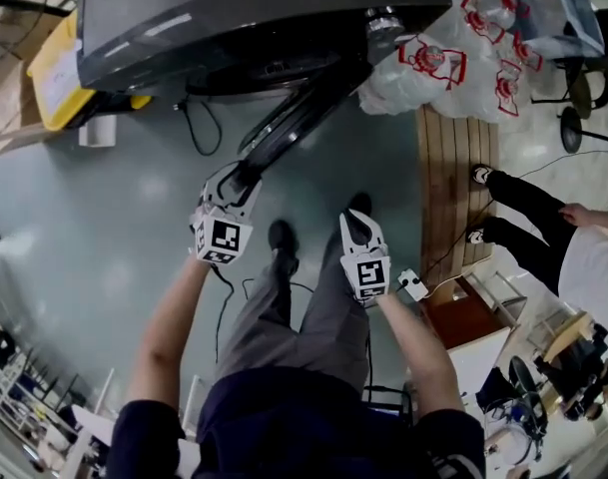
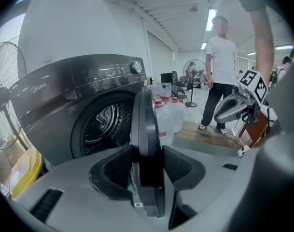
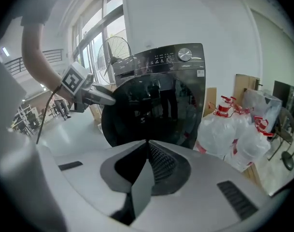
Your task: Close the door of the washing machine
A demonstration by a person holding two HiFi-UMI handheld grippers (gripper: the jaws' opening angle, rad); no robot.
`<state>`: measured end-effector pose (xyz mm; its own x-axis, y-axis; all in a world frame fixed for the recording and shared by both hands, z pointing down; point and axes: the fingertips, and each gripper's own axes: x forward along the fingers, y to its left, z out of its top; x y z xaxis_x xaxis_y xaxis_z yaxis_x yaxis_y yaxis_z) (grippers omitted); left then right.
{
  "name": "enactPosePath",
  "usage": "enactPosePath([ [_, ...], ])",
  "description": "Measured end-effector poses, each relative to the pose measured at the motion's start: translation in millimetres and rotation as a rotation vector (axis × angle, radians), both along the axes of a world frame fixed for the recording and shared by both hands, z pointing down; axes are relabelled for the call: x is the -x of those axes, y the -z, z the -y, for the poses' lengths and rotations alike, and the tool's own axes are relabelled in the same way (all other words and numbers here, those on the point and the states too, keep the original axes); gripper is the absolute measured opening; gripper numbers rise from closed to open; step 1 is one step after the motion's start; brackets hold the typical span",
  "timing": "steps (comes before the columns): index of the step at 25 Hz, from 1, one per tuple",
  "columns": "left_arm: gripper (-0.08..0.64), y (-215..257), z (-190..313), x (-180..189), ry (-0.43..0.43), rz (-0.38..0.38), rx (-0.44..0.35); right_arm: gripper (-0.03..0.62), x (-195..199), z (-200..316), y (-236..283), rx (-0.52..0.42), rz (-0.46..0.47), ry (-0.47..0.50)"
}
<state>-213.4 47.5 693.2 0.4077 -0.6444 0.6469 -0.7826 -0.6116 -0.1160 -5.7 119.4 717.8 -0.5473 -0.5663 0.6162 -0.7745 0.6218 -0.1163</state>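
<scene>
Left gripper (image 2: 147,151) clamped on the free edge of the open door (image 2: 146,112)

Both pads bear on the door's rim. It stands swung well out from the front of the washing machine (image 2: 64,105), leaving the drum opening (image 2: 103,122) bare beside it. Holding the edge farthest from the hinge likely gives the easiest swing to shut it. Right gripper (image 3: 147,149) has its jaws pressed together on nothing, well apart from the door, probably kept clear of its path.
</scene>
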Motion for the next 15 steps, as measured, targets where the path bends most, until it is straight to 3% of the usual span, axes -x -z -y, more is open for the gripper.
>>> enactPosePath([
  [15,0.21,-6,51,53,-0.106,-0.005,-0.019,0.03,49,19,45,0.011,0.015,0.034],
])
